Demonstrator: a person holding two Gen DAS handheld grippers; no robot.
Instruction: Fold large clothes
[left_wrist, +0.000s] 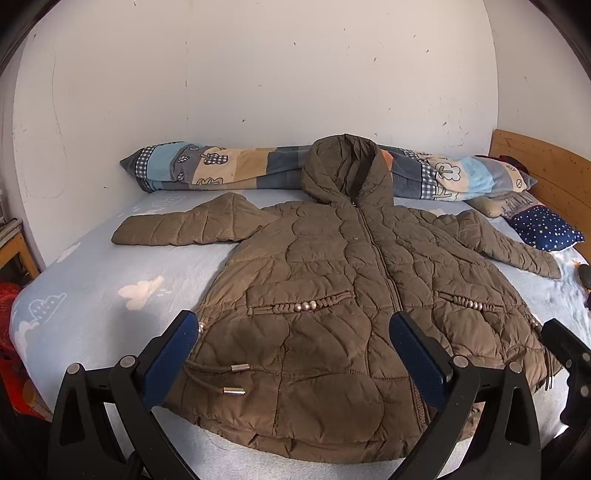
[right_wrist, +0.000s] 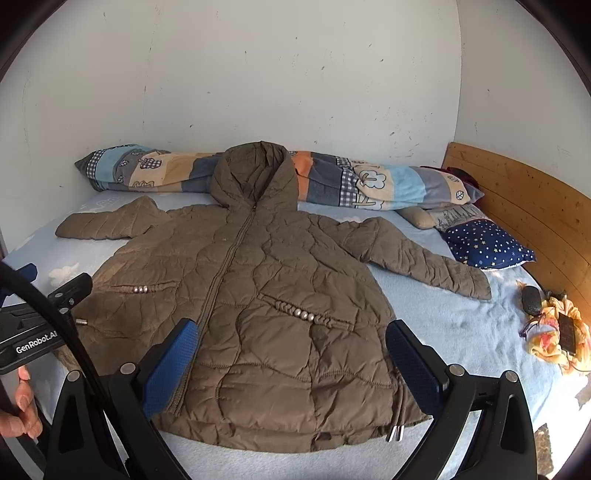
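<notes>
A brown quilted hooded coat (left_wrist: 332, 295) lies flat and zipped on the light blue bed (left_wrist: 92, 280), hood toward the wall, both sleeves spread out. It also shows in the right wrist view (right_wrist: 266, 295). My left gripper (left_wrist: 293, 354) is open and empty, hovering over the coat's lower left part near the hem. My right gripper (right_wrist: 291, 365) is open and empty, above the coat's lower right part. The right gripper's body shows at the right edge of the left wrist view (left_wrist: 569, 354); the left gripper's body shows at the left edge of the right wrist view (right_wrist: 40, 317).
A rolled patterned quilt (left_wrist: 229, 170) lies along the wall behind the hood. A navy starred pillow (right_wrist: 487, 243) and wooden headboard (right_wrist: 524, 214) are at the right. A yellow cloth with small dark items (right_wrist: 557, 332) lies on the bed's right side.
</notes>
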